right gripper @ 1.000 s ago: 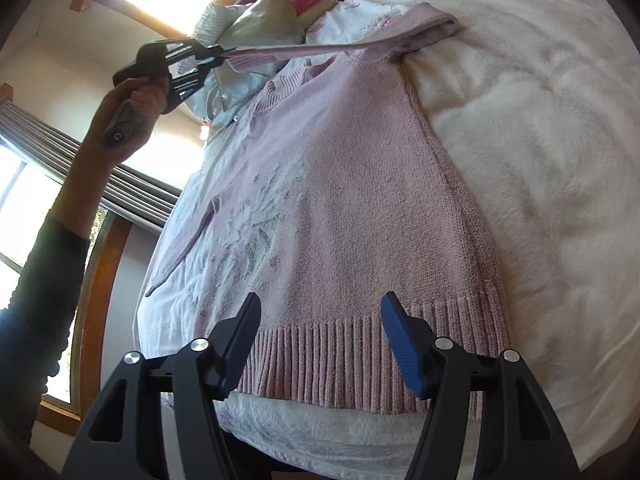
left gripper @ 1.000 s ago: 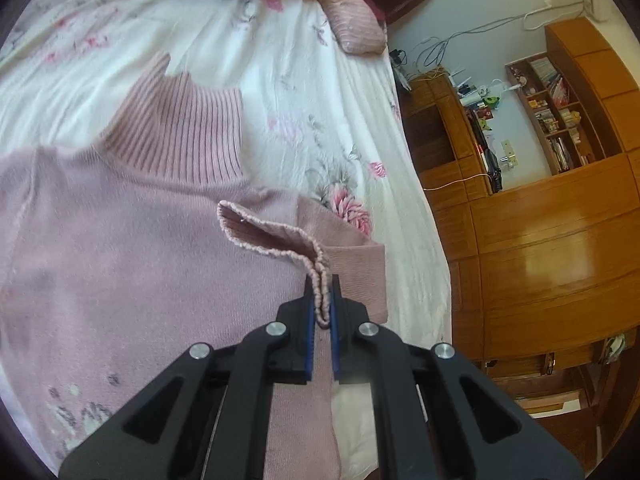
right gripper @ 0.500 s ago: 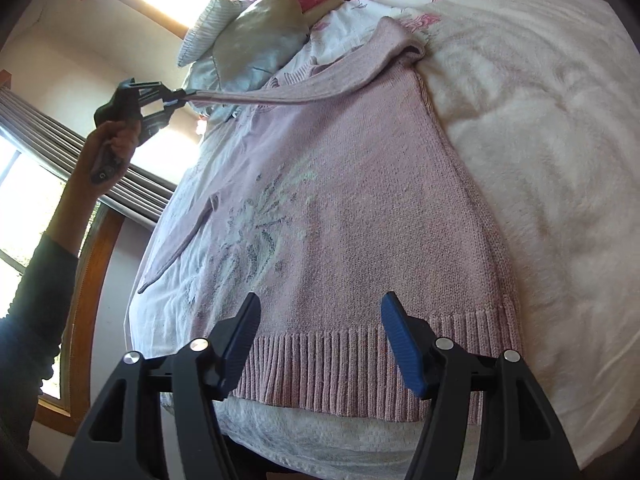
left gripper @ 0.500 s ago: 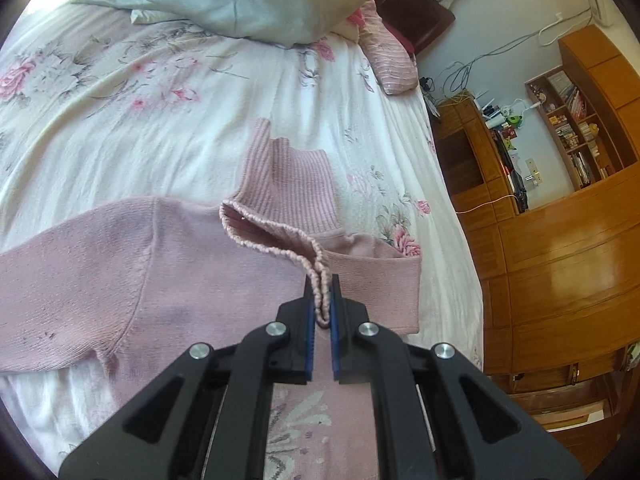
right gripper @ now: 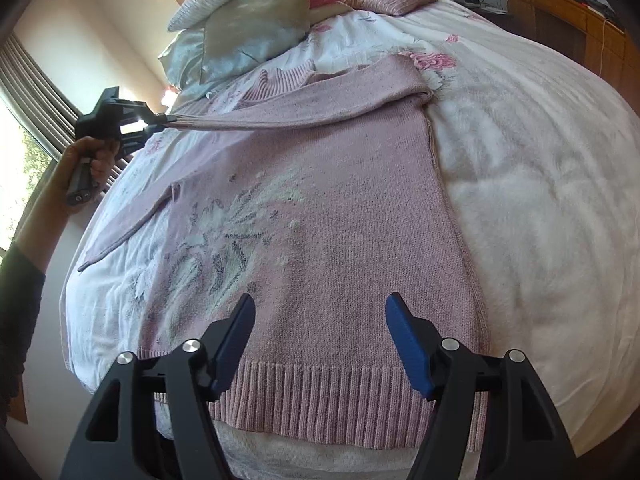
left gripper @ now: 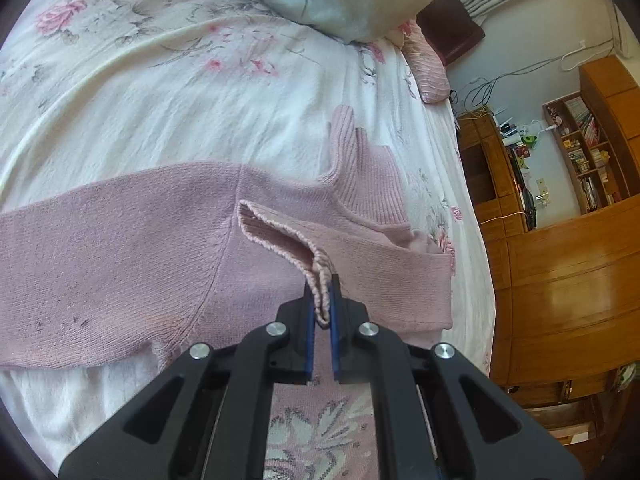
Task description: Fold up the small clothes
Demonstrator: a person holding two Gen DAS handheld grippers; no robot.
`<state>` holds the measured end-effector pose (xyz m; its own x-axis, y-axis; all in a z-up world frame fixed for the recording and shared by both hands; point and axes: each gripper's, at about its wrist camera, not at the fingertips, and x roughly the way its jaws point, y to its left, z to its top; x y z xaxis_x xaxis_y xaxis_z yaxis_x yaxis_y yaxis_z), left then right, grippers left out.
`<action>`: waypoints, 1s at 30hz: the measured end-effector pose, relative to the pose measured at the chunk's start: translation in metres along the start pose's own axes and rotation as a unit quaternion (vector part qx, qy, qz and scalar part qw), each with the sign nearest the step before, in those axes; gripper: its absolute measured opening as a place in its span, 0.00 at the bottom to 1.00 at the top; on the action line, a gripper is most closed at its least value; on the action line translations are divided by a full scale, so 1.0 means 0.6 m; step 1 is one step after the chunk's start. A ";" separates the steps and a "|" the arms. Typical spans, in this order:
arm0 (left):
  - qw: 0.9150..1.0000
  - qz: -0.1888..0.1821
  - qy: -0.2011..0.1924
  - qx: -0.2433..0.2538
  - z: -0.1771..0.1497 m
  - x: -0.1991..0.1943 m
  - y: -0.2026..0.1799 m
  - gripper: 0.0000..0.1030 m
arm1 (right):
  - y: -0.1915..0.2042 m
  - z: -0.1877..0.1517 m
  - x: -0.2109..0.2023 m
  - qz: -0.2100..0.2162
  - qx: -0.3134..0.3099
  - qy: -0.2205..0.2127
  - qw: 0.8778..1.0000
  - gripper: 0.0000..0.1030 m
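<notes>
Pinching sleeve cuff [left gripper: 316, 276], left gripper [left gripper: 321, 300] crosses sweater [right gripper: 320, 216].

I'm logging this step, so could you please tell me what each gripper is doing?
Left tongs: closed on the sweater cuff.
Right tongs: open, holding nothing.

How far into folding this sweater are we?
Early. Done: sweater lies flat on the bed. In hand: left gripper pinches one sleeve cuff, sleeve stretched across the chest. Left: other sleeve, body folds; right gripper open over the hem.
</notes>
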<state>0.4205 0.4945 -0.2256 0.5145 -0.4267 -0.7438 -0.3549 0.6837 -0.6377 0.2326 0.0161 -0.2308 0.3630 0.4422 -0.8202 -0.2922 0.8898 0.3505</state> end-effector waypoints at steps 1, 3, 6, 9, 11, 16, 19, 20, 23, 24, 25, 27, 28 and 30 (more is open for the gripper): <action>1.000 0.001 0.002 -0.004 -0.002 0.004 0.013 0.04 | 0.003 0.002 0.006 -0.003 -0.002 0.005 1.000 0.66; 1.000 0.000 0.004 -0.013 -0.006 0.011 0.039 0.04 | 0.010 0.005 0.018 -0.013 -0.007 0.015 1.000 0.66; 1.000 -0.005 0.006 -0.030 -0.011 0.021 0.076 0.04 | 0.023 0.007 0.030 -0.022 -0.017 0.022 0.999 0.66; 0.999 -0.011 0.007 -0.045 -0.016 0.027 0.106 0.04 | 0.034 0.008 0.039 -0.016 -0.020 0.028 0.999 0.66; 0.998 -0.017 0.005 -0.052 -0.016 0.026 0.120 0.04 | 0.040 0.008 0.043 -0.015 -0.024 0.031 0.999 0.66; 0.998 -0.034 -0.004 -0.043 -0.011 0.005 0.126 0.04 | 0.050 0.006 0.053 -0.009 -0.027 0.038 0.999 0.66; 0.999 -0.032 -0.012 -0.030 -0.007 -0.007 0.123 0.04 | 0.055 0.004 0.060 -0.007 -0.028 0.042 0.999 0.66; 0.999 -0.031 -0.013 -0.029 -0.008 -0.007 0.126 0.04 | 0.057 0.003 0.062 -0.005 -0.027 0.044 0.999 0.66; 0.999 -0.001 0.014 -0.031 -0.016 0.022 0.149 0.04 | 0.060 0.000 0.065 0.000 -0.026 0.048 0.999 0.66; 0.999 0.018 0.028 -0.029 -0.018 0.036 0.158 0.06 | 0.062 -0.001 0.065 0.002 -0.026 0.049 0.998 0.66; 0.998 0.034 0.034 -0.031 -0.020 0.042 0.167 0.08 | 0.063 -0.002 0.065 0.003 -0.028 0.051 0.998 0.66; 0.998 0.048 0.002 -0.037 -0.022 0.017 0.172 0.16 | 0.063 -0.003 0.063 0.003 -0.029 0.051 0.998 0.66; 0.998 0.044 -0.020 -0.032 -0.023 -0.005 0.164 0.20 | 0.063 -0.003 0.060 0.004 -0.030 0.050 0.998 0.66; 0.998 0.010 -0.047 -0.029 -0.026 -0.036 0.143 0.35 | 0.064 -0.004 0.059 0.009 -0.030 0.048 0.998 0.66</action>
<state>0.3667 0.5533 -0.2673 0.5767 -0.3533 -0.7366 -0.4098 0.6549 -0.6349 0.2323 0.0657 -0.2472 0.2720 0.4432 -0.8542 -0.3519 0.8719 0.3403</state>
